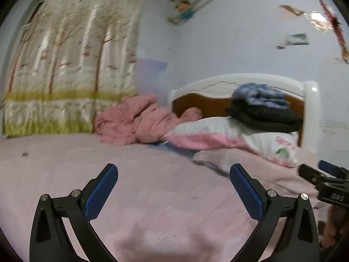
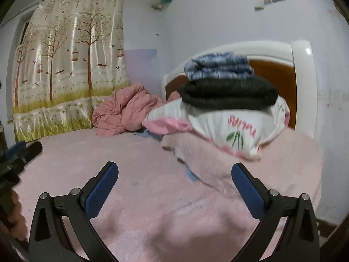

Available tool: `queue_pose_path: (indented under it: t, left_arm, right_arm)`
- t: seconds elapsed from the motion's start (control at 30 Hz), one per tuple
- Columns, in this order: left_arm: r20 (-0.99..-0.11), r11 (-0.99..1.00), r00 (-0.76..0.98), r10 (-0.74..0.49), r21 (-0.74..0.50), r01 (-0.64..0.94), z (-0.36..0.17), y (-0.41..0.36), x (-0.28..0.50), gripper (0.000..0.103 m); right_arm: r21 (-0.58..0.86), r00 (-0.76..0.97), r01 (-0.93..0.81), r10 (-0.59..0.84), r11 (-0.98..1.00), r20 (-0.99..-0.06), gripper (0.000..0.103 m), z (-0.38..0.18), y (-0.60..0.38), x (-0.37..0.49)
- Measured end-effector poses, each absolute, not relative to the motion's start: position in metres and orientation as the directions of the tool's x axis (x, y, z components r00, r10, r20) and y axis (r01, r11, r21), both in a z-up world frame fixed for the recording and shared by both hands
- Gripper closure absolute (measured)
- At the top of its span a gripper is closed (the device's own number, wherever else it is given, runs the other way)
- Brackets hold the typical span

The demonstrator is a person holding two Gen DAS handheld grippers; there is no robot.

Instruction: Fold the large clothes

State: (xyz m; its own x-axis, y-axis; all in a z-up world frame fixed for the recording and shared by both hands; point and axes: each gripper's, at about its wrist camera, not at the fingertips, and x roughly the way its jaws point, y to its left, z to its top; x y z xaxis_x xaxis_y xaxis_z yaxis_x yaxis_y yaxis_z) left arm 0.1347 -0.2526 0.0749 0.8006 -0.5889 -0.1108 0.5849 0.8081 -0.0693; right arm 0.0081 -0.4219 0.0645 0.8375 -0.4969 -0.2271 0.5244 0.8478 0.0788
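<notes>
Two folded garments are stacked on a white-and-pink pillow [image 2: 229, 128] at the head of the bed: a black one [image 2: 229, 96] under a blue-and-white one [image 2: 218, 66]. The same stack shows in the left wrist view as the black garment [image 1: 266, 115] and the blue garment [image 1: 259, 95]. My left gripper [image 1: 173, 172] is open above the pink bedspread [image 1: 130, 185], holding nothing. My right gripper [image 2: 174, 171] is open too, empty, over the bedspread [image 2: 152, 196] in front of the pillow. The right gripper's tip also shows at the right edge of the left view.
A crumpled pink quilt [image 2: 126, 113] lies by the tree-print curtain [image 2: 65, 65] at the far side. A white headboard [image 2: 301, 83] stands behind the pillow. A blue cloth [image 2: 189, 174] peeks from under the folded-back bedspread edge. A person's hand [image 1: 333, 229] is at the right edge.
</notes>
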Motion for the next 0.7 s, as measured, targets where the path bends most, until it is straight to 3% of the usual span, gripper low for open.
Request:
queue_pose_path:
  t: [0.17, 0.27, 0.47, 0.7]
  left_arm:
    - [-0.077, 0.842, 0.838, -0.54, -0.044, 0.538, 0.035, -0.247, 0.139, 0.0]
    - [-0.076, 0.85, 0.847, -0.526, -0.009, 0.526, 0.016, -0.253, 0.138, 0.0]
    - [0.007, 0.844, 0.844, -0.536, -0.004, 0.536, 0.017, -0.248, 0.126, 0.0]
    - [0.018, 0.848, 0.848, -0.529, -0.014, 0.529, 0.02, -0.247, 0.126, 0.0]
  right_arm:
    - [-0.003, 0.818, 0.533, -0.516, 0.846, -0.256, 0.0, 0.044, -0.415, 0.021]
    - [-0.03, 0.81, 0.555, -0.548, 0.832, -0.209, 0.0, 0.048, -0.409, 0.019]
    - [-0.091, 0.793, 0.57, -0.576, 0.817, -0.198, 0.0, 0.046, -0.398, 0.022]
    - [-0.101, 0.78, 0.582, -0.589, 0.807, -0.212, 0.0, 0.045, -0.398, 0.024]
